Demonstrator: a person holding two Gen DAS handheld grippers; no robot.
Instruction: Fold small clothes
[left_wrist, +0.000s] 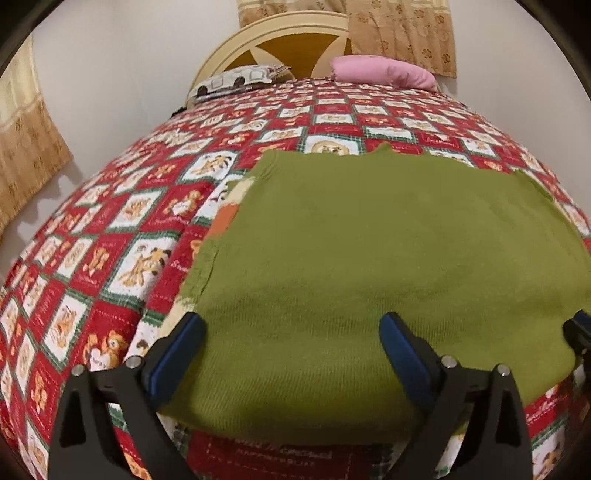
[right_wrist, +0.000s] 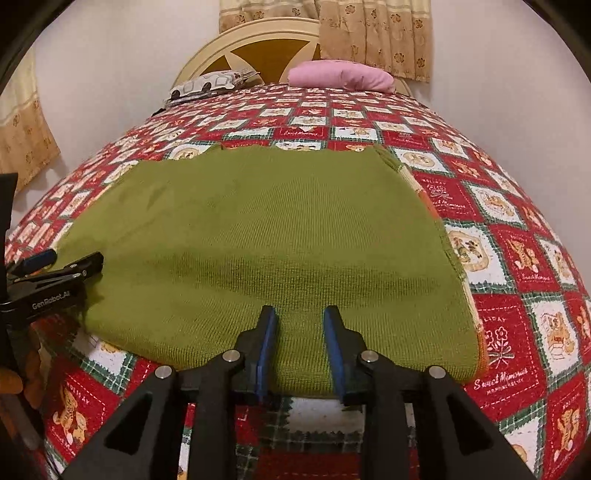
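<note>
Two claws wait at the near hem of the green garment (left_wrist: 369, 236), which lies flat on the bed quilt (left_wrist: 110, 221). Left claw (left_wrist: 291, 350) is spread wide, holding nothing. Right claw (right_wrist: 300, 343) is partly spread, also holding nothing. I think each should pinch a near corner fully, then lift evenly toward the pillows.
</note>
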